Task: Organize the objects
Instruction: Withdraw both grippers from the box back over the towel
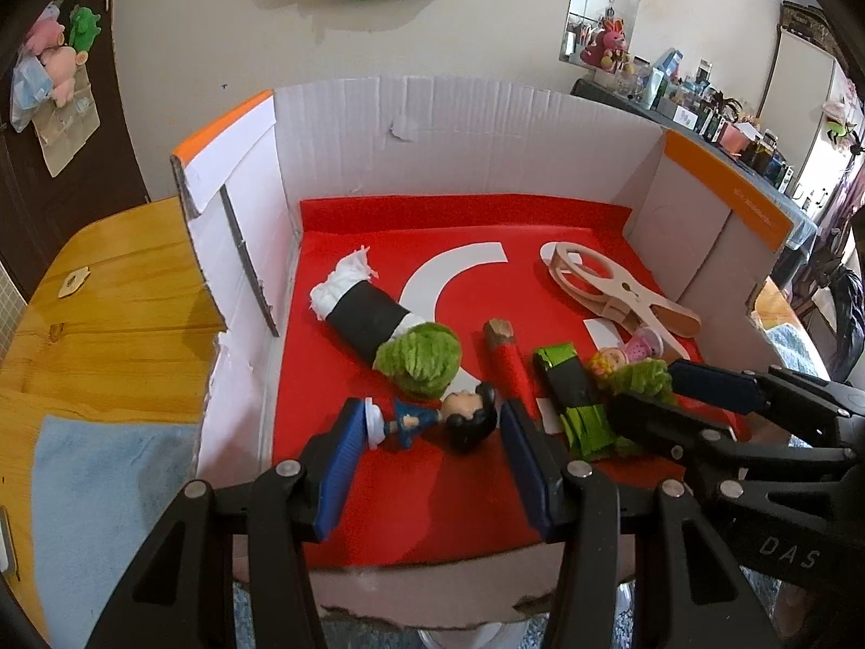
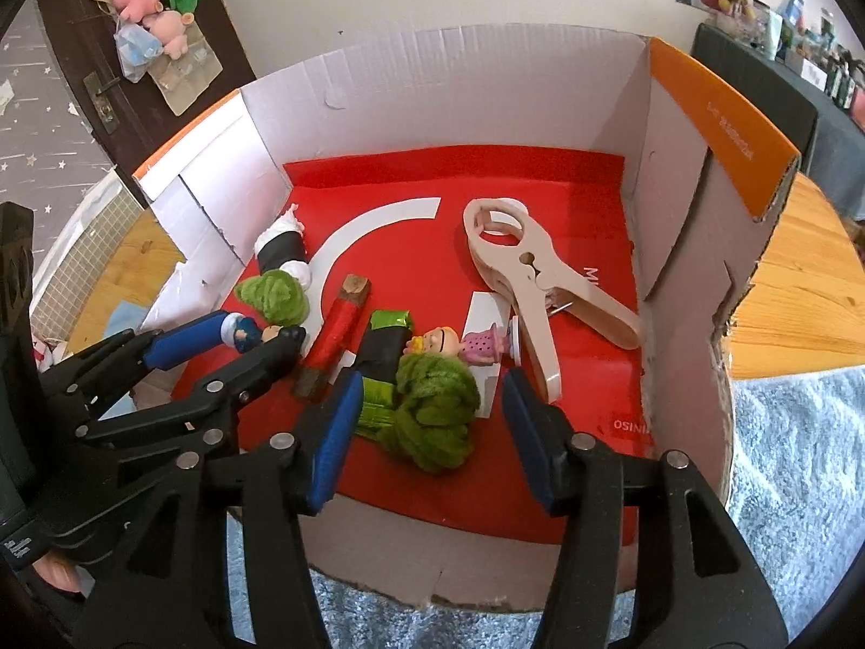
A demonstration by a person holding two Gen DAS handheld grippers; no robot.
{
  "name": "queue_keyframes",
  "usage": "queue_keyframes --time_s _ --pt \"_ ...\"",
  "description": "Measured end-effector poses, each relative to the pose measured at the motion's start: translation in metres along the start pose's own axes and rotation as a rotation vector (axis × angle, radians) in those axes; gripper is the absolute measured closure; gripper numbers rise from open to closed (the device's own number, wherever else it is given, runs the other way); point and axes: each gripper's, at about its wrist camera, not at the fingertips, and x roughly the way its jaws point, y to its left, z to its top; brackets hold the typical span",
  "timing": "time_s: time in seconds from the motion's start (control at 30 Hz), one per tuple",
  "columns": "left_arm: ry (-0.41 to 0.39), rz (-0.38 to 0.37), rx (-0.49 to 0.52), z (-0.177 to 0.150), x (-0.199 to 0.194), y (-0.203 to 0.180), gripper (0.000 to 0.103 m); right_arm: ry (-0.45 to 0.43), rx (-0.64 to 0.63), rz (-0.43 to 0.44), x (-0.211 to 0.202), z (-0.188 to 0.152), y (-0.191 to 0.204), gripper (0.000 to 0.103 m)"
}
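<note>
A small black-haired figurine in blue lies on the red floor of a cardboard box. My left gripper is shut on it lengthwise, one pad on its white base and one on its head; the right wrist view shows the same grip. My right gripper stands open around a green pompom on a green-foil and black roll, its pads clear of it. A pink-dressed figurine lies just beyond.
In the box also lie a large white clip, a stick wound in red thread and a black-and-white roll with a green pompom. The box stands on a wooden table, with a blue cloth at the near left.
</note>
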Motion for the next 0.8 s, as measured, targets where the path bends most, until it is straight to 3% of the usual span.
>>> queue_keyframes --time_s 0.67,0.8 --pt "-0.038 0.013 0.008 -0.010 -0.026 -0.007 0.048 -0.035 -0.019 -0.006 -0.019 -0.010 0.013 0.051" --pt "-0.051 0.025 0.007 -0.013 -0.032 -0.007 0.040 -0.046 -0.022 -0.011 -0.023 -0.012 0.015 0.046"
